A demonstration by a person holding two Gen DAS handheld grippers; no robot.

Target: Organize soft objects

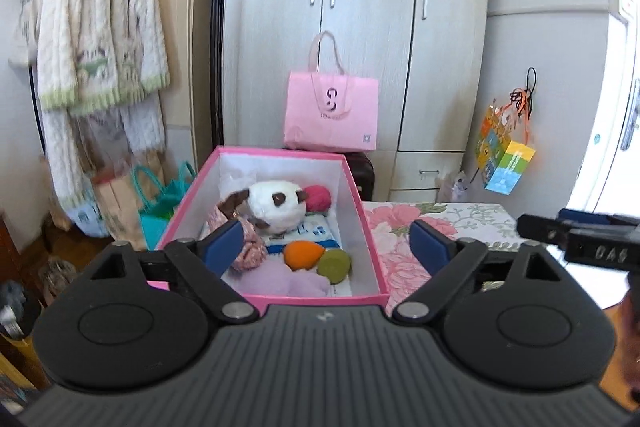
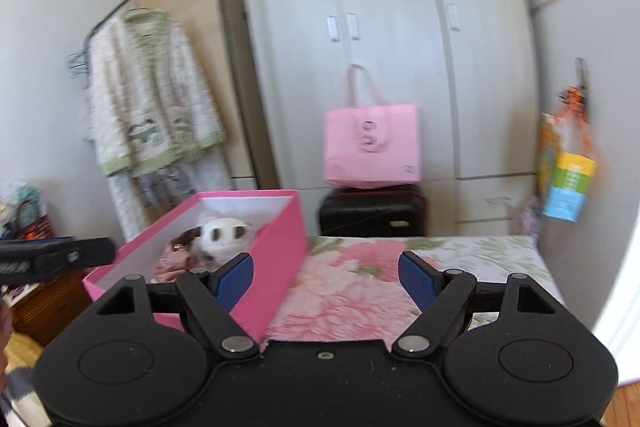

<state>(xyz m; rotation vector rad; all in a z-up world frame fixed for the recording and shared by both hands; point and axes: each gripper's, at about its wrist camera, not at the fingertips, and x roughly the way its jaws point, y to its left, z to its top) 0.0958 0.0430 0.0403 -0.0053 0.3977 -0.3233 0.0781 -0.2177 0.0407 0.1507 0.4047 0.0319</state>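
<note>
A pink box (image 1: 366,223) with a white inside stands on the floral table. It holds a white and brown plush toy (image 1: 276,205), a magenta ball (image 1: 318,197), an orange sponge (image 1: 304,255), a green sponge (image 1: 335,265), a pink patterned scrunchie (image 1: 252,247) and lilac soft cloth (image 1: 288,281). My left gripper (image 1: 328,243) is open and empty, above the box's near end. My right gripper (image 2: 328,277) is open and empty, above the table just right of the box (image 2: 276,255). The plush (image 2: 224,233) also shows there.
A floral cloth (image 1: 424,223) covers the table. A pink paper bag (image 1: 332,115) sits on a black suitcase (image 2: 372,213) before the grey wardrobe. A knitted cardigan (image 1: 100,27) hangs on a rack at left. A colourful gift bag (image 1: 504,155) hangs at right. Bags stand on the floor at left.
</note>
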